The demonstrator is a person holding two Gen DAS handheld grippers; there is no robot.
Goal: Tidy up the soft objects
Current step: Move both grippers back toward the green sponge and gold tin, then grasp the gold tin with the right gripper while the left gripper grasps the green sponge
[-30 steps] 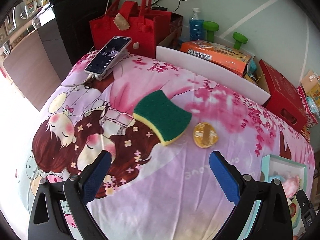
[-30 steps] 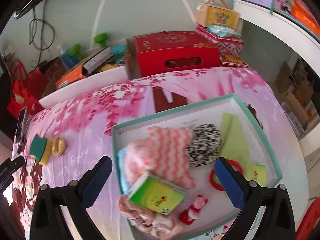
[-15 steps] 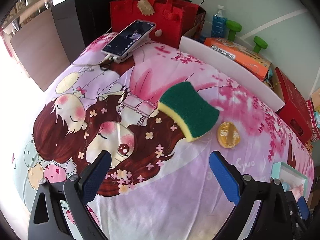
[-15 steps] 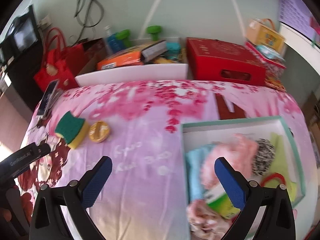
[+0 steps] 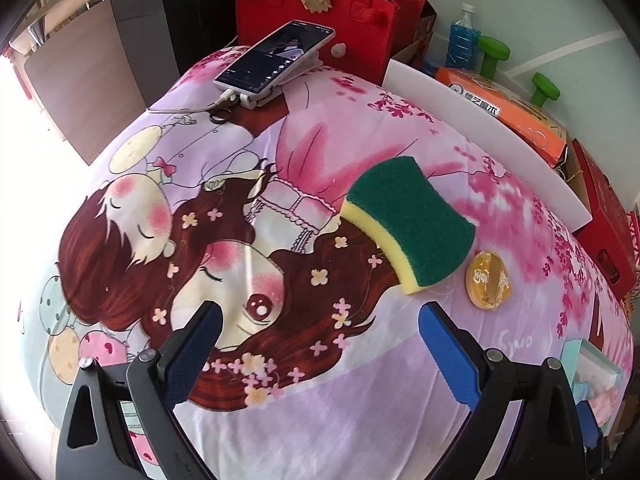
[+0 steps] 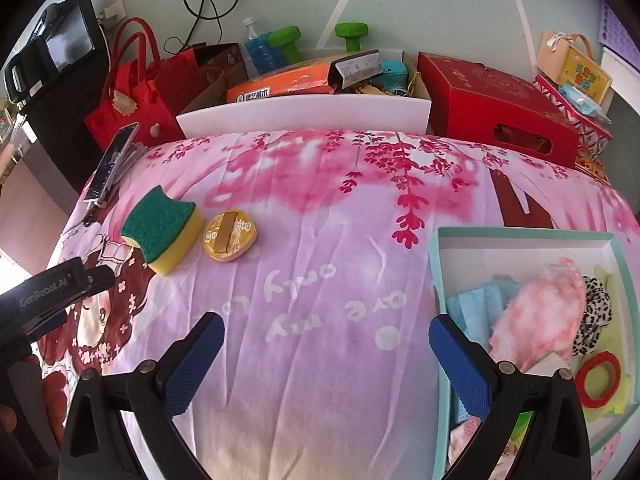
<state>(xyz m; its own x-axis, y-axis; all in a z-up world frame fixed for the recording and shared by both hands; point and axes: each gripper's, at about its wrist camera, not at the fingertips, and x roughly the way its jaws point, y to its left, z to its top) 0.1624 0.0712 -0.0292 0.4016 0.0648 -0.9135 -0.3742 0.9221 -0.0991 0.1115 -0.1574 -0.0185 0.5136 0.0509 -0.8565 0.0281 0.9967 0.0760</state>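
A green-and-yellow sponge (image 5: 412, 230) (image 6: 160, 234) lies on the pink printed bedsheet (image 6: 320, 264), with a round yellow wrapped cake (image 5: 487, 279) (image 6: 229, 236) just to its right. My left gripper (image 5: 320, 330) hangs open a little short of the sponge, nothing between its blue pads. My right gripper (image 6: 326, 342) is open over bare sheet, left of the teal-rimmed box (image 6: 437, 280). That box holds a pink fluffy cloth (image 6: 536, 320), a leopard-print scrunchie (image 6: 596, 320), a red ring (image 6: 600, 374) and other soft items. The left gripper's body (image 6: 48, 300) shows at the right wrist view's left edge.
A phone on a stand (image 5: 276, 58) sits at the sheet's far left corner by a red felt bag (image 5: 332, 16). A white board (image 6: 304, 118) lines the far edge; behind it stand an orange box (image 6: 280, 86), green dumbbells (image 6: 352, 36), a blue bottle (image 6: 258, 46) and a red carton (image 6: 496, 100).
Both grippers swung left: the right one moved off the box to the open sheet, bringing sponge and cake into its view. The left view shifted left, nearer the sponge. Both stayed open.
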